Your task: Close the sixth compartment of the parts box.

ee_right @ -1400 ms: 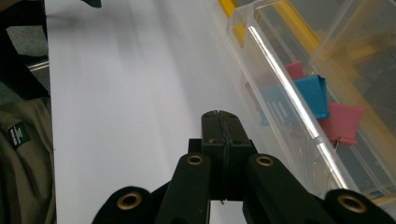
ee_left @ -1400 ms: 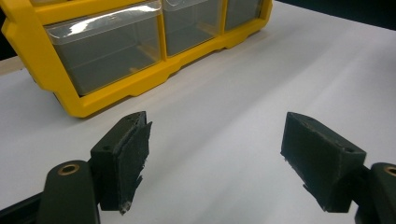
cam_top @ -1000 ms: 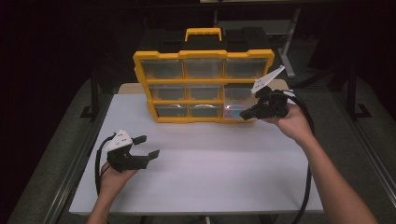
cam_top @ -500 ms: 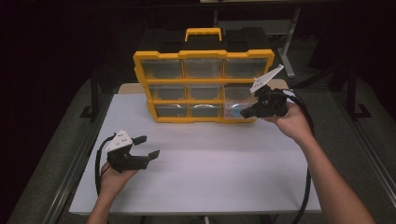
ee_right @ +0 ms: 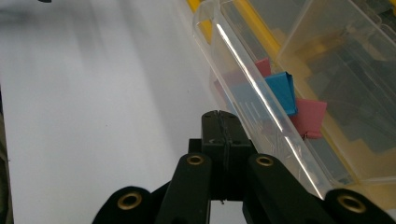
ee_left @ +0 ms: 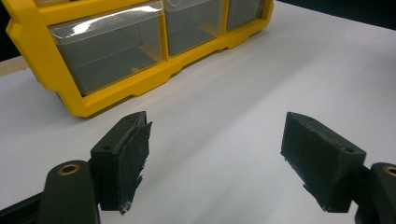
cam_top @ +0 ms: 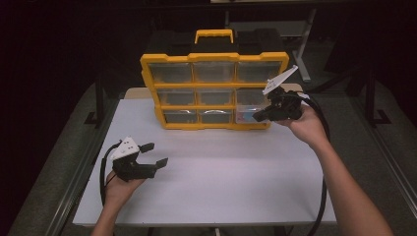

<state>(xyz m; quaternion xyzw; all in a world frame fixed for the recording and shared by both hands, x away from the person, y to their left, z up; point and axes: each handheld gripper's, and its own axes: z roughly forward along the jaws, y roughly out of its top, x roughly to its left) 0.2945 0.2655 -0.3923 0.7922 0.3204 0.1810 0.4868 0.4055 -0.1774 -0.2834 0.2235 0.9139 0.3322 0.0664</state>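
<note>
A white tabletop [cam_top: 221, 182] carries everything here. Along its far edge stands a yellow organiser [cam_top: 214, 91] with a handle on top and three rows of clear drawers, its front facing the person. The drawer in hand is the clear drawer [cam_top: 247, 114] at the organiser's bottom right — it sits drawn partway out toward the tabletop's right side, and in the right gripper view its transparent front wall [ee_right: 252, 88] runs just beside the jaws, with blue and pink folded clips [ee_right: 285, 95] lying inside against that wall.

The right gripper [cam_top: 259, 116] is at that drawer's front, jaws pressed fully together with nothing visible between them; whether its tip touches the drawer wall I cannot tell. The left gripper [cam_top: 155, 154] rests low near the tabletop's near left corner, well apart from the organiser, its jaws spread wide and empty.

By my reading the step is working the drawer itself — sliding it open or shut with the closed tip — rather than picking anything out. If the clips are wanted, the next move calls for opening the right jaws, lifting over the front wall and coming down into the drawer; the wall is thin and slick, so a careless push could skew the drawer in its slot.
</note>
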